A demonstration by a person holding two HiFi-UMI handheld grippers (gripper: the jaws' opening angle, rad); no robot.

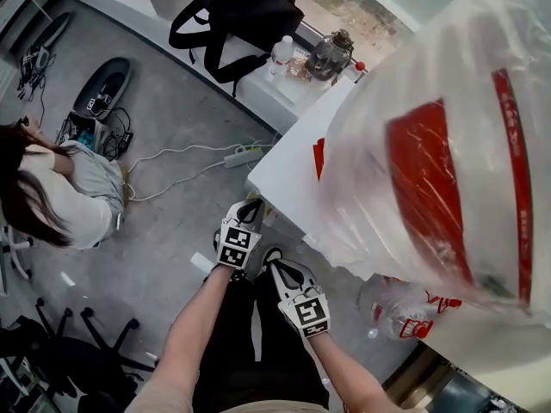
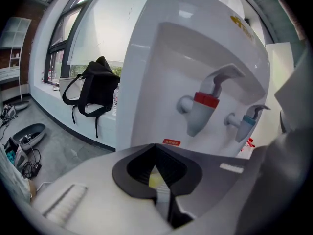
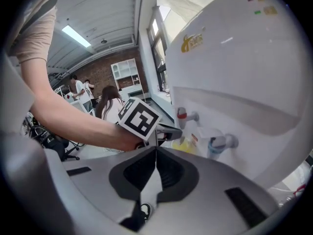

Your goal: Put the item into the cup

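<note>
No cup can be made out in any view, and the item cannot be named for certain. The only candidate is a small yellow patch (image 2: pixel 156 181), low in the centre of the left gripper view, seen through the gap behind the closed tips. What it is, or whether it is held, cannot be told.

The left gripper (image 2: pixel 155 147) has its jaws together, with nothing plainly between them. The right gripper (image 3: pixel 156 148) is likewise closed and empty, and the floor shows through its gap.

Both point at a white water dispenser (image 2: pixel 195 58) that fills the centre and right of the gripper views. Its red tap (image 2: pixel 205 102) and blue tap (image 2: pixel 247 121) sit just above the left jaws.

In the head view a plastic-wrapped water bottle (image 1: pixel 448 144) crowds the right of the frame. A black backpack (image 1: pixel 241 7) lies at the top, and a seated person (image 1: pixel 60 196) is at the left edge.

Judging from this, the task has not yet begun. The item is not gripped, and finding the cup and making the drop remain.
</note>
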